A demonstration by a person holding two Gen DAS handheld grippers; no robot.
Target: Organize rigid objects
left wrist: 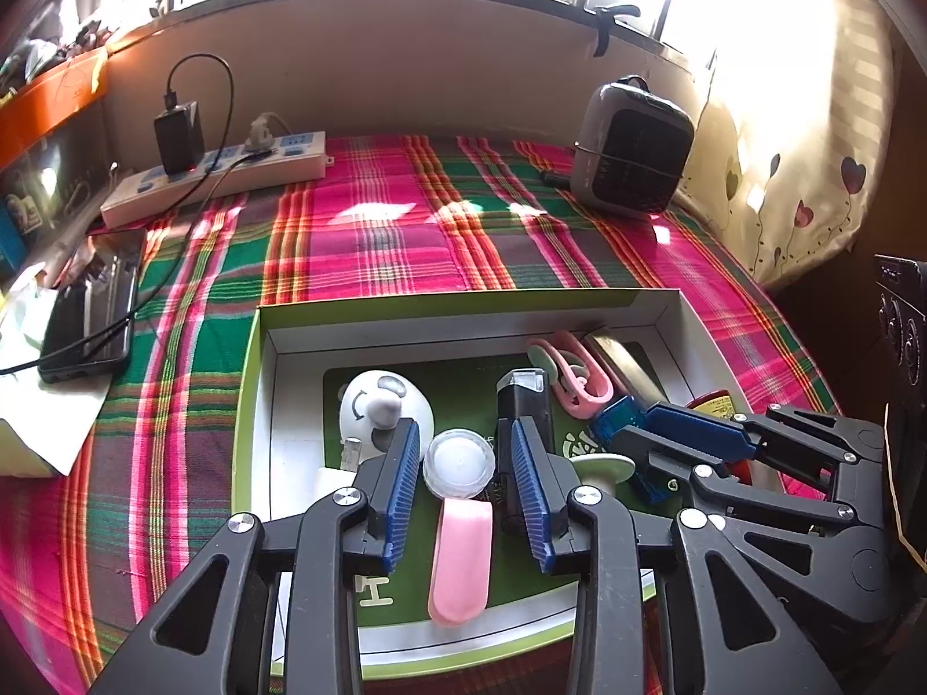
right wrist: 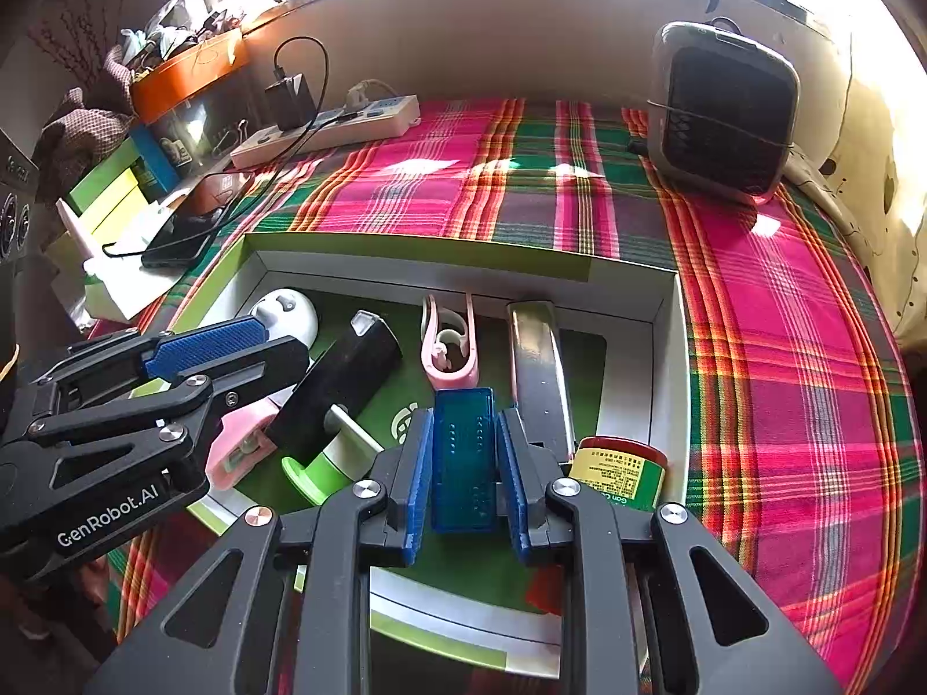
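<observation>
Left tongs [left wrist: 466,466] slackened around a clear round cap [left wrist: 459,463] with a pink strap [left wrist: 462,556] trailing back toward the camera — blue pads just beside the cap, apparently no longer pressing, so most likely a release rather than a grip; right tongs [right wrist: 463,457] clamped narrow on a blue translucent case [right wrist: 464,452], long axis running straight along the fingers and away from the camera. Both tilted steeply down over the green-rimmed box [right wrist: 417,249] on the plaid bedspread [right wrist: 782,347], side by side, left tongs just to the left of the right.

Already lying in the box: white round gadget [left wrist: 382,405], black rectangular piece [left wrist: 524,405], pink clip [right wrist: 449,347], silver bar [right wrist: 536,370], green-footed spool [right wrist: 324,463], red-lidded jar [right wrist: 620,475] — the jar just right of the held case.

Key relation for the coming move — free green floor of the box directly beneath and ahead of the blue case, between black piece and silver bar; lowering along the present axis looks enough, no turn of the wrist needed.
</observation>
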